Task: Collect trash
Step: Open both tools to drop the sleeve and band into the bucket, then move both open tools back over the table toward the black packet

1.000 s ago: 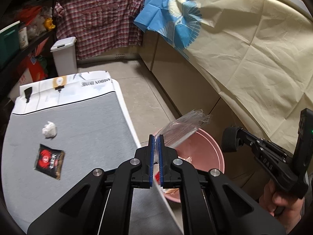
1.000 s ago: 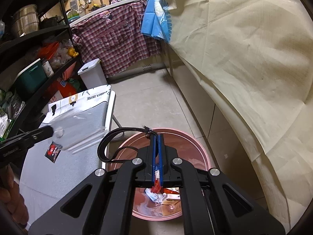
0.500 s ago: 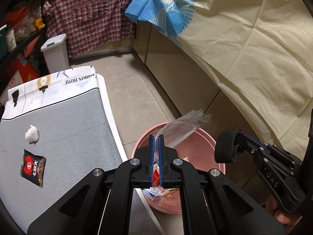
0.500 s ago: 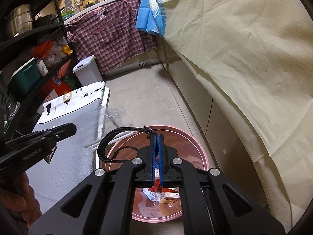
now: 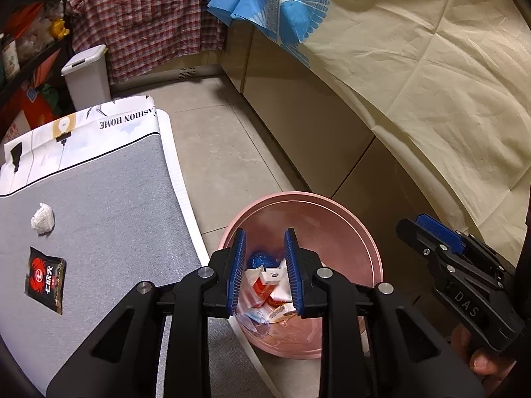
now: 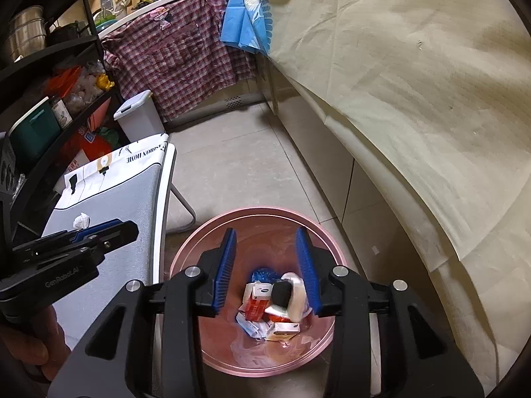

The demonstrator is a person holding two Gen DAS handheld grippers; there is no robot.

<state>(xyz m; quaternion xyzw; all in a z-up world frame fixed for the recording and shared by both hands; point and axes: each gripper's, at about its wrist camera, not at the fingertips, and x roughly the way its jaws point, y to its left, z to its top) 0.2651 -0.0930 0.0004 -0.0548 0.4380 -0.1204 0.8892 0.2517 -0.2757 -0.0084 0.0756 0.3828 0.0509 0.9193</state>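
Observation:
A pink bin [image 5: 348, 219] [image 6: 259, 214] stands on the floor beside the table, holding several pieces of trash [image 5: 268, 285] [image 6: 275, 301]. My left gripper [image 5: 264, 242] is open and empty above the bin. My right gripper [image 6: 265, 248] is open and empty above it too, and shows at the right of the left wrist view [image 5: 441, 242]. A crumpled white tissue [image 5: 42, 219] [image 6: 81, 220] and a black snack packet with a red crab [image 5: 44, 278] lie on the grey table top [image 5: 109, 219].
A white lidded bin [image 5: 88, 76] stands on the floor beyond the table. Black shelves [image 6: 49, 76] with clutter line the left. Cabinets draped with a cream sheet [image 5: 431, 76] run along the right. Plaid shirts [image 6: 179, 53] hang at the back.
Both grippers have opened over the bin. The clear plastic wrapper has left my left gripper and the black strap has left my right gripper. Both grippers have moved closer over the bin.

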